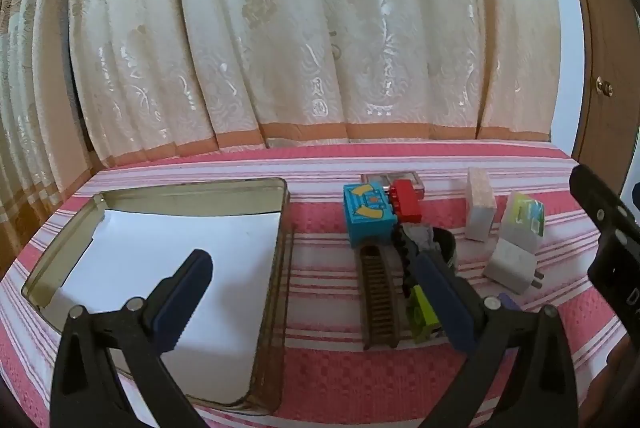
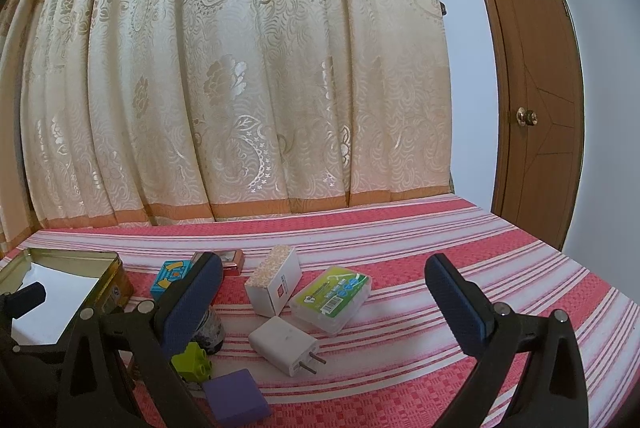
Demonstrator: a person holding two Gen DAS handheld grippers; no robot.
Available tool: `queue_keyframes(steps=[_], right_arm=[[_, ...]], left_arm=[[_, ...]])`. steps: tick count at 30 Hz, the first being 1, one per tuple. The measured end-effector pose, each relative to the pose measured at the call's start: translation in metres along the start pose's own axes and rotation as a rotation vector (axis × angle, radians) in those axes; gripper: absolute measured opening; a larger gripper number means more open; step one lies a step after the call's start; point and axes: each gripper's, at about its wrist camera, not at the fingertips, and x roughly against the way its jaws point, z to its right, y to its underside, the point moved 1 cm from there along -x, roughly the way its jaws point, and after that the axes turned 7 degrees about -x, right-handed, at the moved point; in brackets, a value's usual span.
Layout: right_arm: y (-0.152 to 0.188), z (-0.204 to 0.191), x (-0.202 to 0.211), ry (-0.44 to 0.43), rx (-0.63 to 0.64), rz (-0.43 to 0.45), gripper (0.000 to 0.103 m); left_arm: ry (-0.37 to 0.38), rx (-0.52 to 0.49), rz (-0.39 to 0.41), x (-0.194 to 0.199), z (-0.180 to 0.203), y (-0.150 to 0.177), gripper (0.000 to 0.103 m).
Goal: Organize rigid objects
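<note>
An open metal tin (image 1: 280, 228) lined with white paper lies at the left; it also shows in the right wrist view (image 2: 116, 276). My left gripper (image 1: 316, 288) is open and empty, spanning the tin's right wall. Beside it lie a brown toy track (image 1: 378, 300), a blue printed block (image 1: 368, 212), a red brick (image 1: 406, 200) and a lime brick (image 1: 420, 312). My right gripper (image 2: 324, 292) is open and empty above a white charger (image 2: 282, 346), a white box (image 2: 274, 280), a clear green-labelled case (image 2: 332, 298), a purple block (image 2: 236, 398) and the lime brick (image 2: 194, 362).
Everything lies on a red and white striped bedspread (image 2: 440, 248). A cream curtain (image 2: 240, 68) hangs behind, and a brown door (image 2: 532, 108) stands at the right. A dark round container (image 2: 210, 328) sits by the lime brick. A small reddish case (image 2: 234, 262) lies behind the blue block.
</note>
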Motion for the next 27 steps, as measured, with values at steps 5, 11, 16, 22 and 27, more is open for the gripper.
queue_keyframes(steps=[5, 11, 16, 22, 27], right_arm=[[0.0019, -0.0005, -0.0005, -0.001, -0.002, -0.004, 0.102], [-0.0020, 0.0005, -0.0022, 0.000, -0.004, -0.009, 0.102], [-0.0017, 0.0003, -0.0023, -0.001, -0.002, -0.009, 0.102], [-0.0004, 0.0005, -0.0016, -0.004, -0.002, -0.011, 0.102], [-0.0006, 0.0009, -0.0018, -0.005, -0.009, -0.013, 0.102]], left_arm=[[0.006, 0.001, -0.011, -0.0013, 0.0006, 0.0004, 0.103], [0.013, -0.004, -0.030, -0.0007, 0.0003, 0.0013, 0.103], [0.003, -0.007, -0.009, -0.0028, 0.0057, 0.0047, 0.103], [0.001, -0.008, -0.017, -0.0033, 0.0072, 0.0059, 0.103], [0.004, -0.008, -0.017, -0.0032, 0.0068, 0.0064, 0.103]])
